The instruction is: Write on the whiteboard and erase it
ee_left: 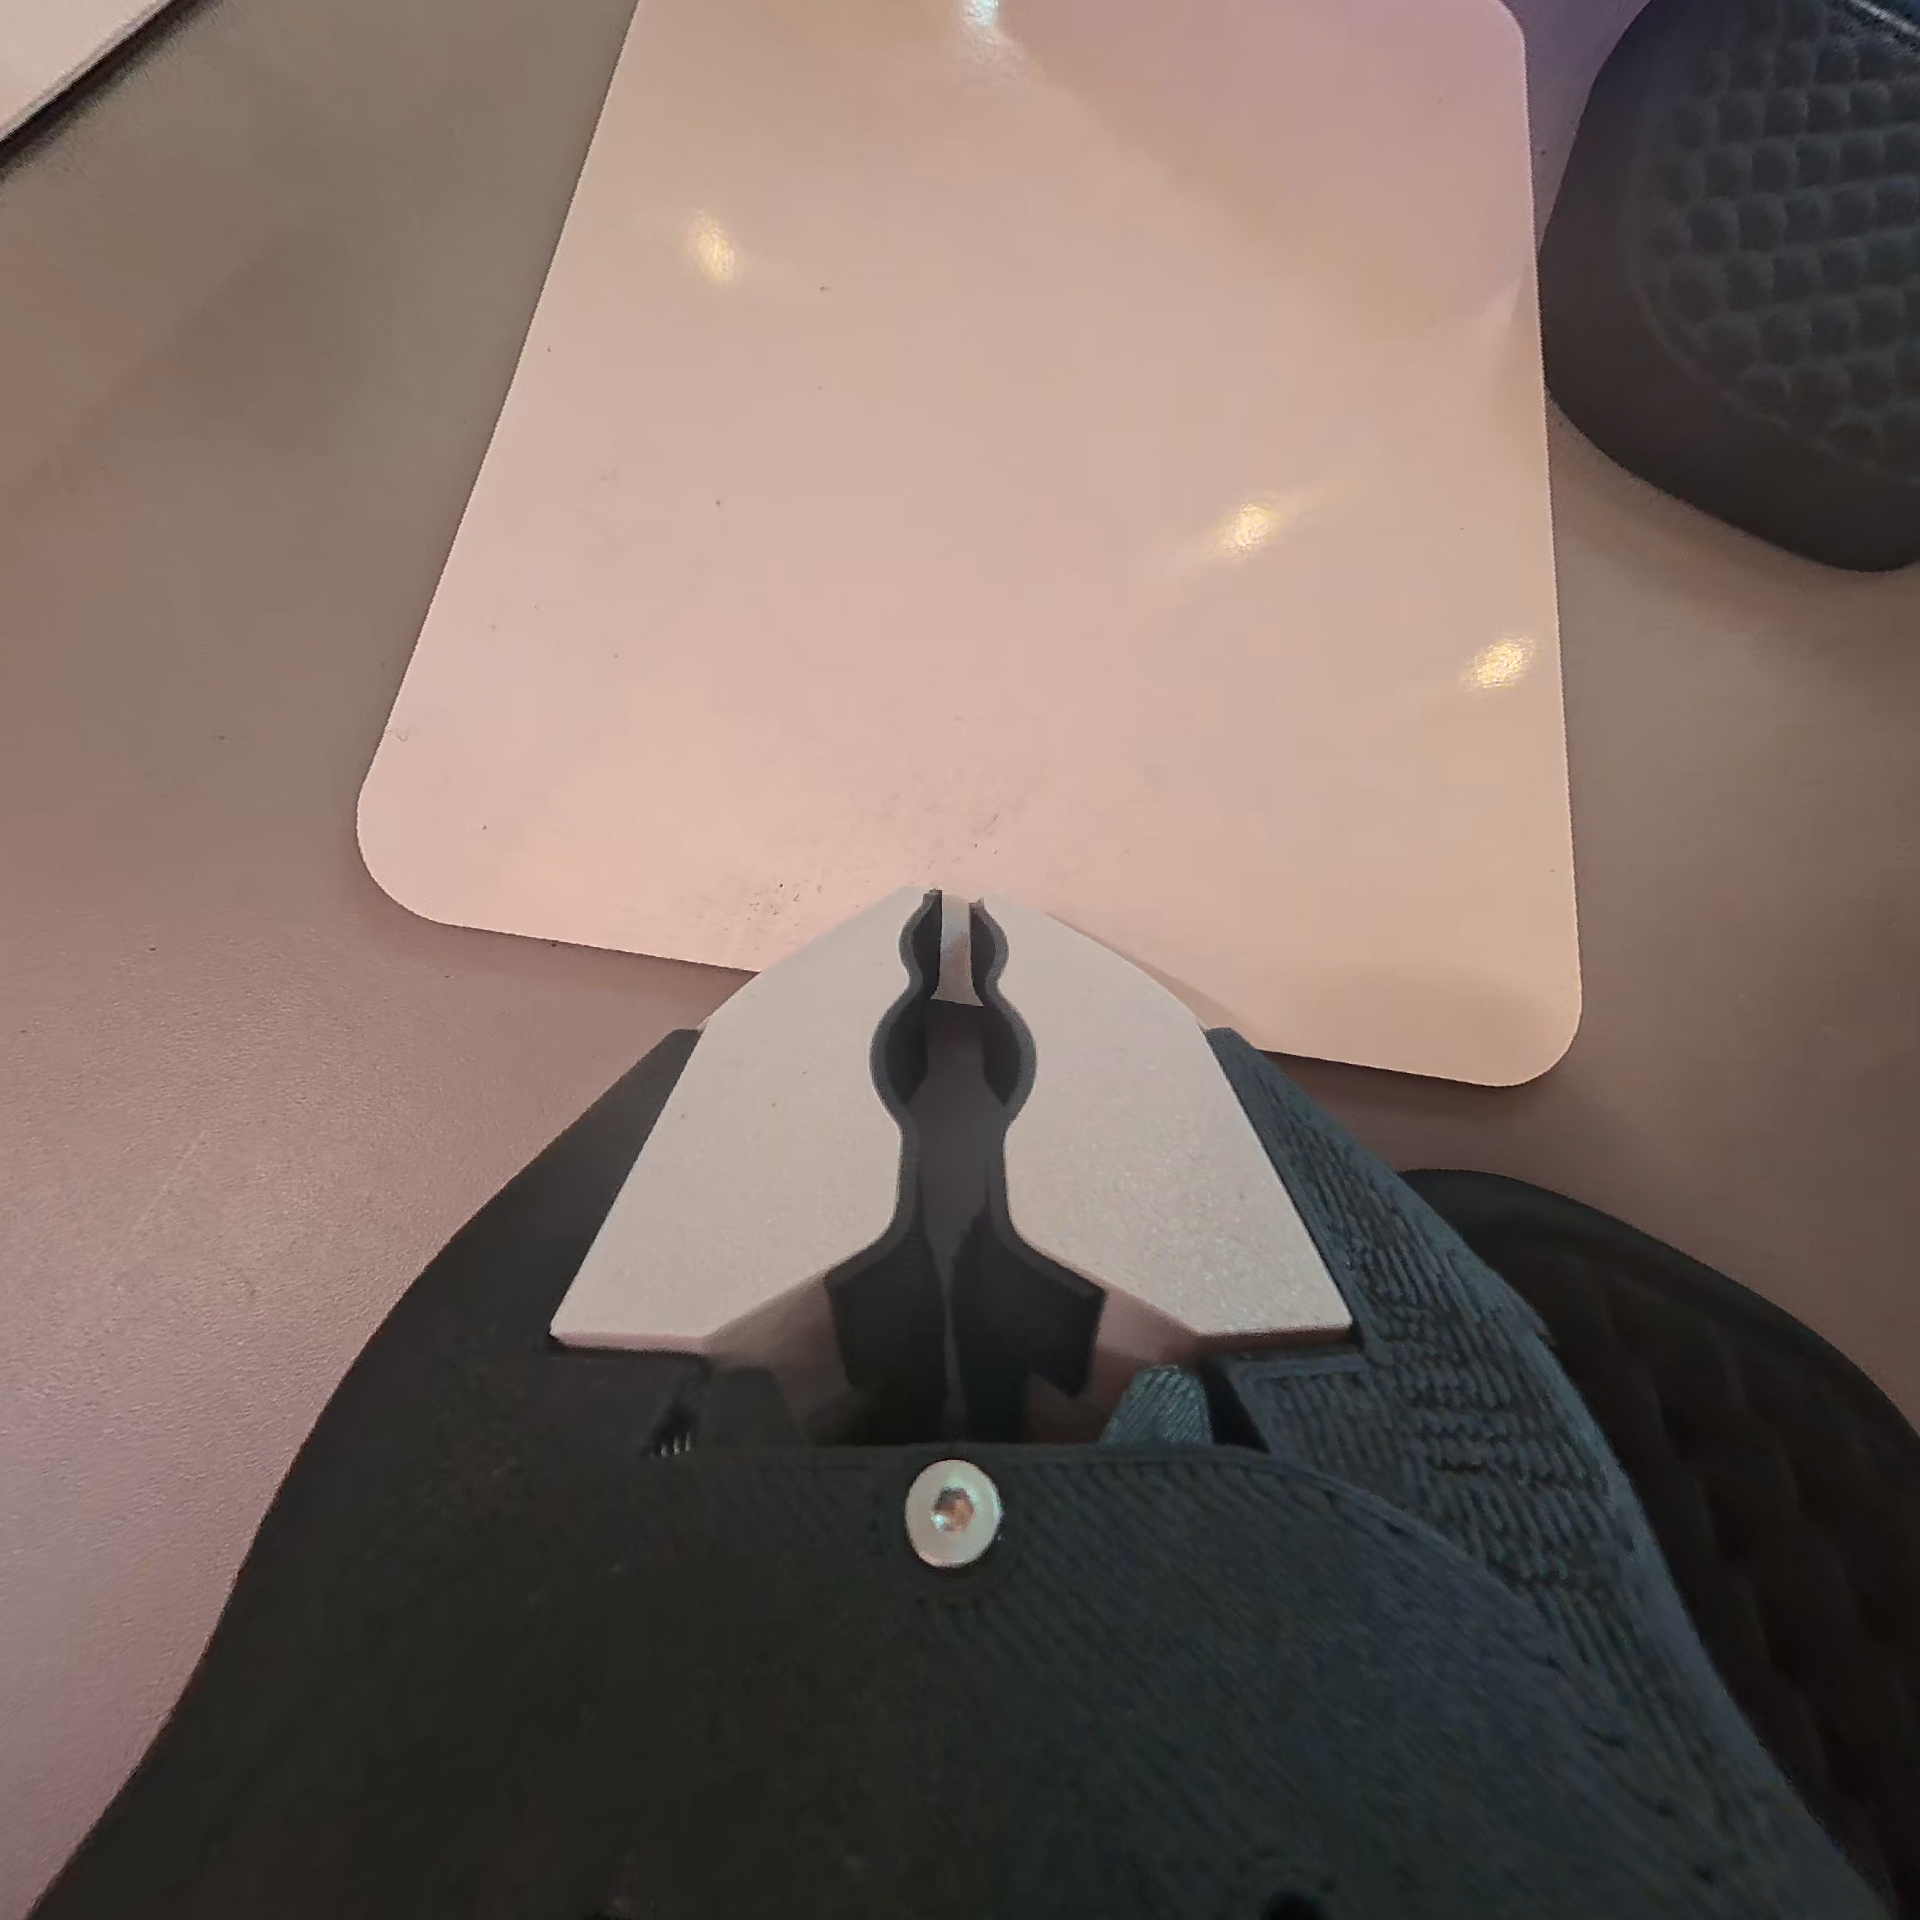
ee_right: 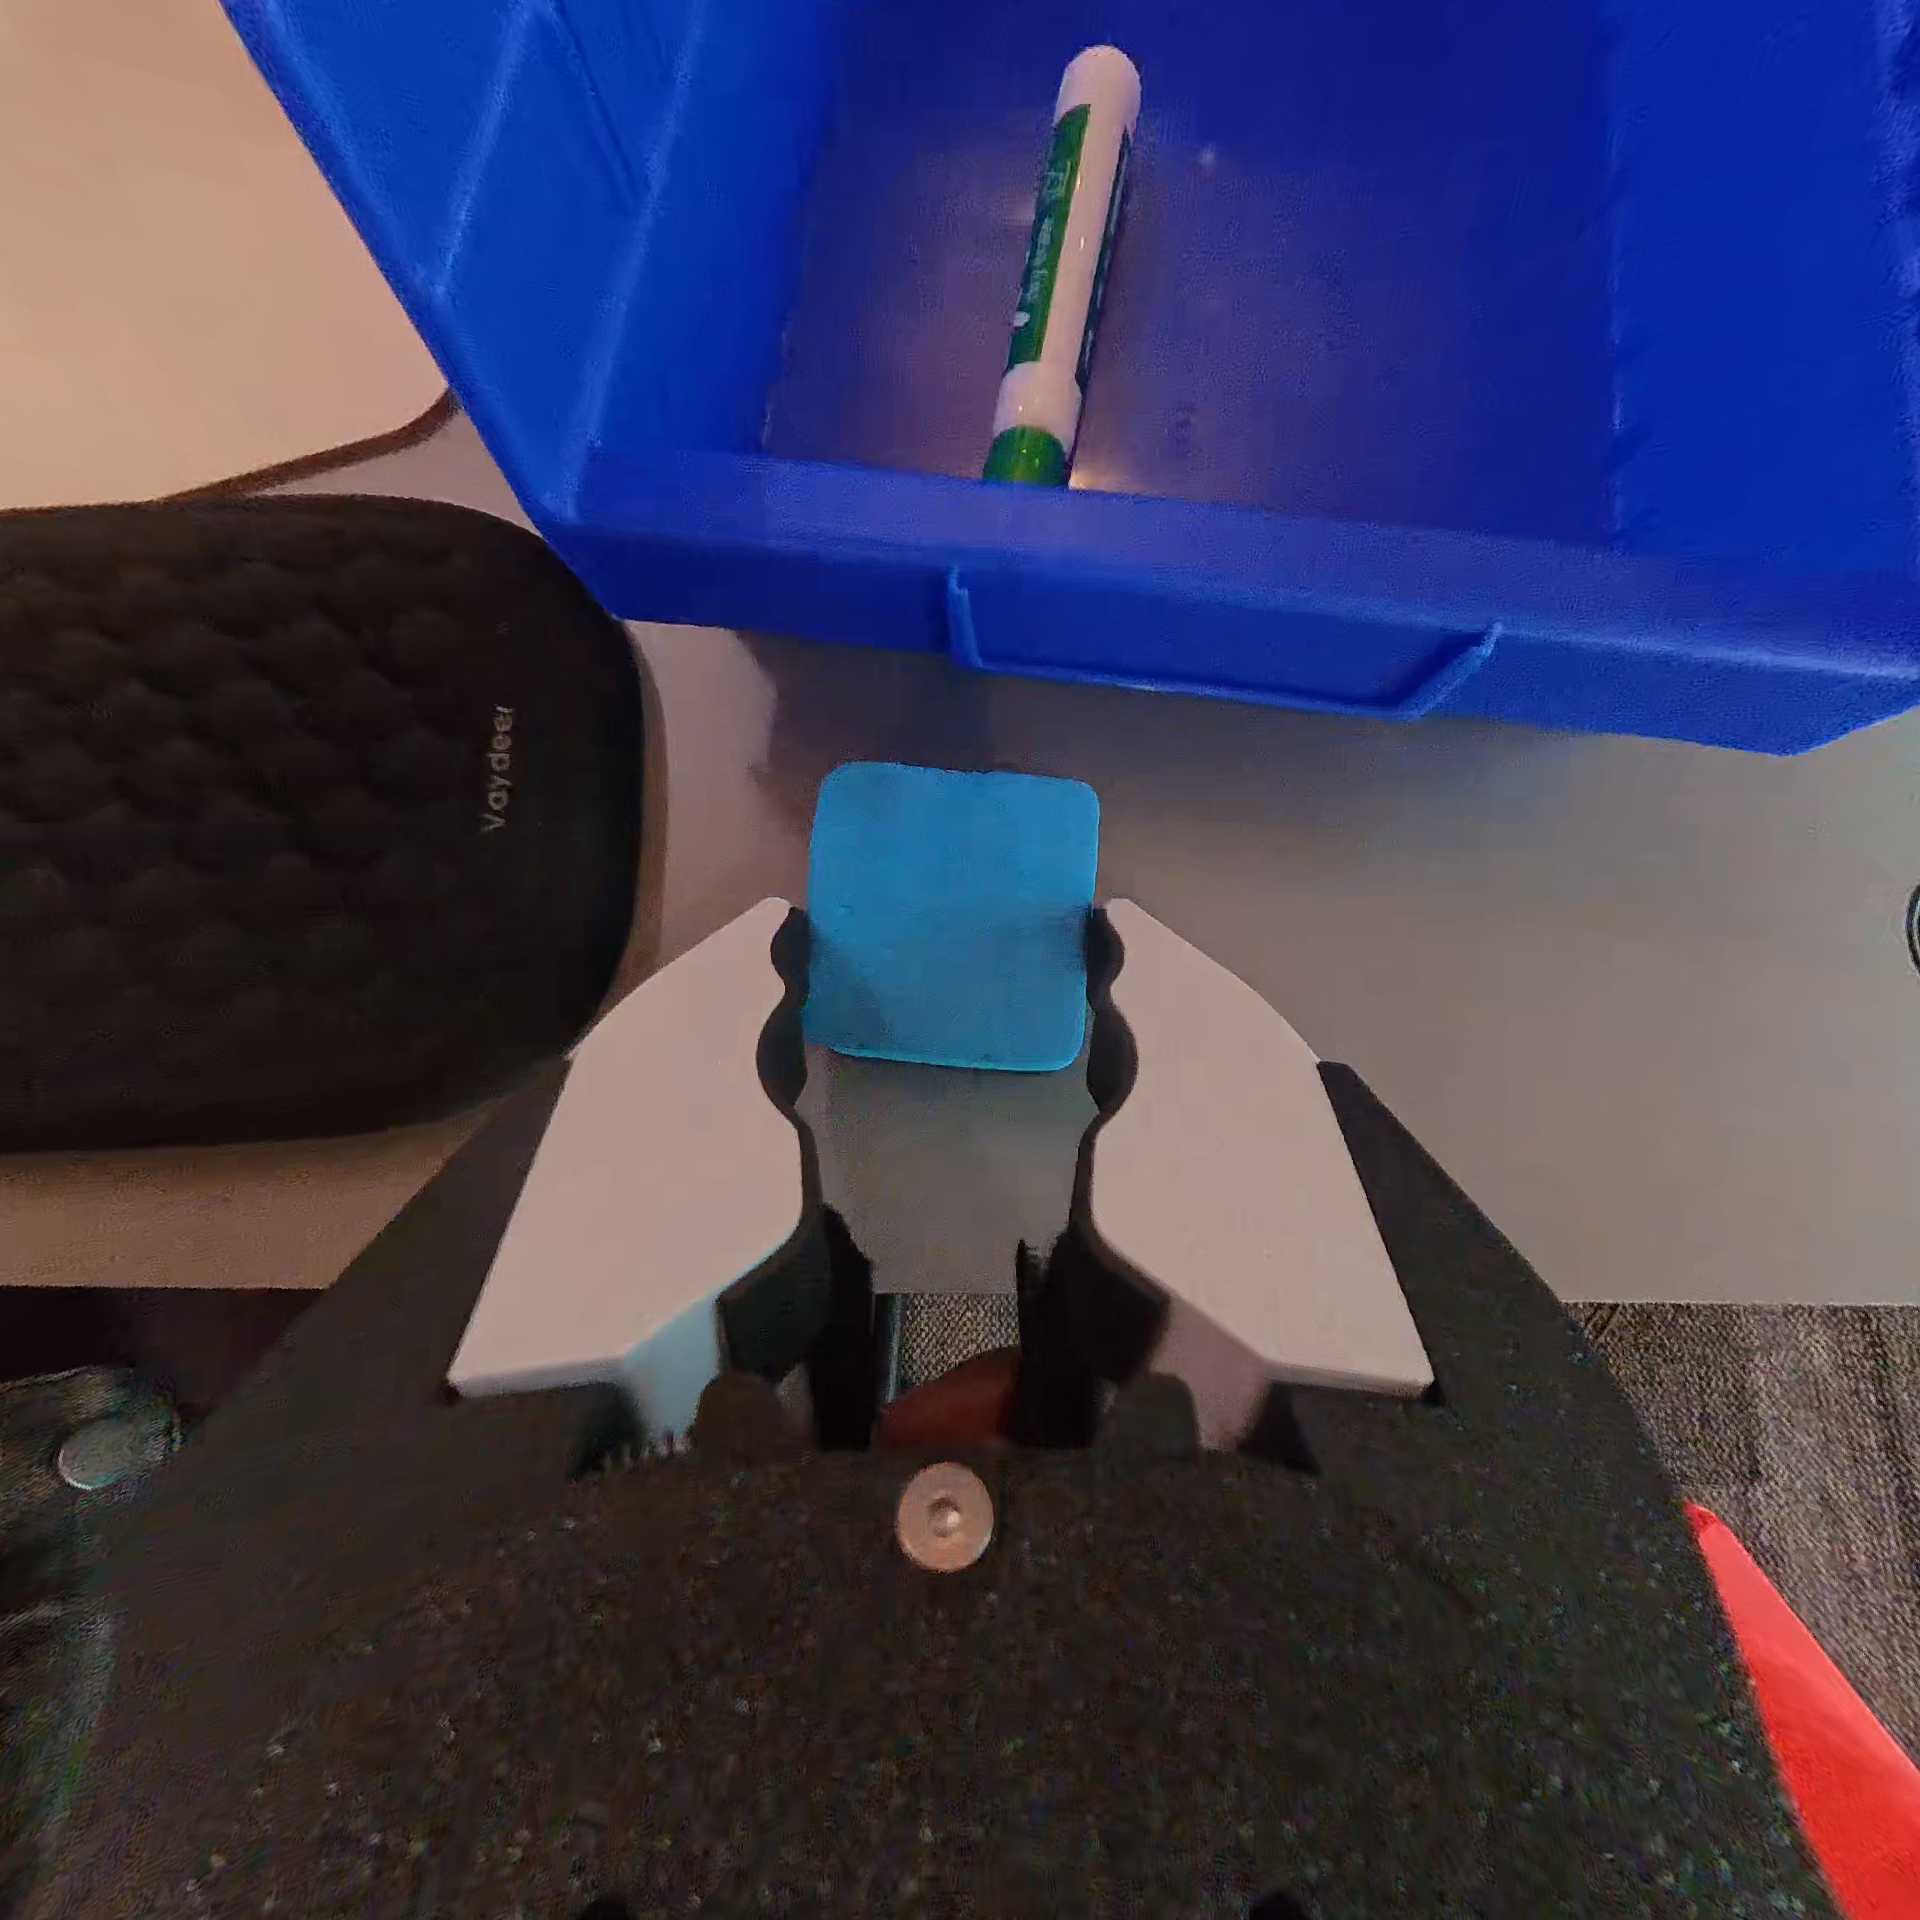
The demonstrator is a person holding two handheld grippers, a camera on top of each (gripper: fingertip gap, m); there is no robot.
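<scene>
left gripper [ee_left: 954, 909] is resting at the whiteboard [ee_left: 997, 540] near edge, jaws pressed together, likely steadying it | right gripper [ee_right: 943, 914] is pinching the blue eraser [ee_right: 951, 914] over the table, near the blue bin [ee_right: 1226, 644] | green marker [ee_right: 1060, 281] is lying in the bin | board looking blank

We see the desk [ee_left: 208, 727], a plain matte surface; the whiteboard [ee_left: 987, 520] lies flat on it with rounded corners; a black quilted pad [ee_right: 291, 821] rests just beside the whiteboard, near the desk's front edge; a blue bin [ee_right: 1226, 582] stands farther in; whether the blue eraser [ee_right: 951, 914] touches the desk, we cannot tell.
</scene>
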